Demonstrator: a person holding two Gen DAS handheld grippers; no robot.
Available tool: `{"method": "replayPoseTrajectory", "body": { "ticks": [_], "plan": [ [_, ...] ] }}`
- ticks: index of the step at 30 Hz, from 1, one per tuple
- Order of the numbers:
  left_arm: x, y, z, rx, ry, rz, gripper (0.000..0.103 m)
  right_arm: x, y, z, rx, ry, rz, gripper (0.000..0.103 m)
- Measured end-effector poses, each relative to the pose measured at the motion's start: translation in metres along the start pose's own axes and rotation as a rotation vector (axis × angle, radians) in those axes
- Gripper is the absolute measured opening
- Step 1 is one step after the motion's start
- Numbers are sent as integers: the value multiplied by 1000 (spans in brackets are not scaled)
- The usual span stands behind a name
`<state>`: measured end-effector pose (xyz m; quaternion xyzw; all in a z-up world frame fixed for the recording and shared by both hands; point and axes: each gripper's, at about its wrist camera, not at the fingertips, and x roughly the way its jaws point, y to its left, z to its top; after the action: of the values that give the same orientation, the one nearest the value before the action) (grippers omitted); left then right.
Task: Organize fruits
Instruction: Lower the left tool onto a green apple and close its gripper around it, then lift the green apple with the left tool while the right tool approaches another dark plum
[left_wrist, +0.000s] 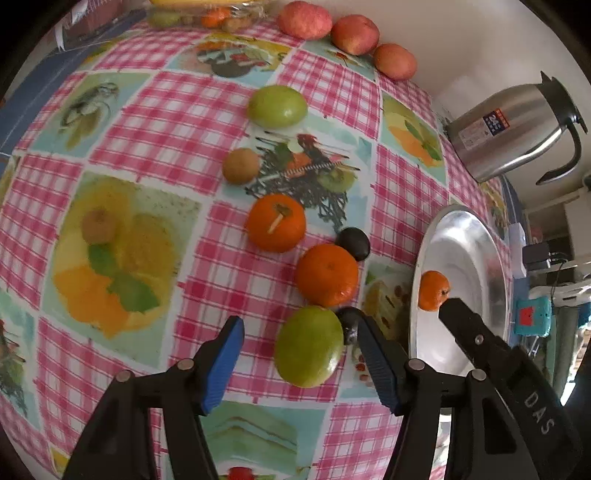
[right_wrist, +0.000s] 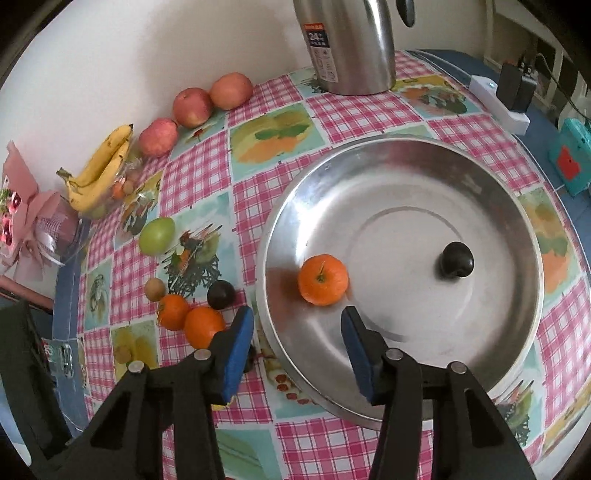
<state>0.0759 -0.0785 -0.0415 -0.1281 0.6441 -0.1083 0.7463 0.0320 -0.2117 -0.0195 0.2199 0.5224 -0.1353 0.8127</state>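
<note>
Fruit lies mostly left of the tray (right_wrist: 532, 236). My left gripper (left_wrist: 299, 349) straddles a green apple (left_wrist: 308, 347), pads not touching; right gripper (right_wrist: 297, 338) empty. Closing off-centre, I may roll it away.

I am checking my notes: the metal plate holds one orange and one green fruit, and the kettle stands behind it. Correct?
Not quite. In the right wrist view the plate holds an orange and a dark plum, not a green fruit. The kettle does stand behind it.

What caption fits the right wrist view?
Open right gripper hovers over the steel plate's rim, near a tangerine and dark plum lying in it; more fruit waits on the checkered tablecloth.
</note>
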Motion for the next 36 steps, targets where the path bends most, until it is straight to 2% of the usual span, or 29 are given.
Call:
{"method": "replayPoseTrajectory", "body": {
  "ticks": [9, 23, 36],
  "plan": [
    [6, -11, -1, 40, 12, 28, 66, -9, -1, 4, -6, -42, -24, 52],
    [19, -20, -4, 71, 58, 32, 56, -6, 1, 4, -9, -29, -14, 52],
    [16, -17, -4, 58, 60, 28, 42, -4, 0, 4, -8, -23, -17, 52]
  ]
}}
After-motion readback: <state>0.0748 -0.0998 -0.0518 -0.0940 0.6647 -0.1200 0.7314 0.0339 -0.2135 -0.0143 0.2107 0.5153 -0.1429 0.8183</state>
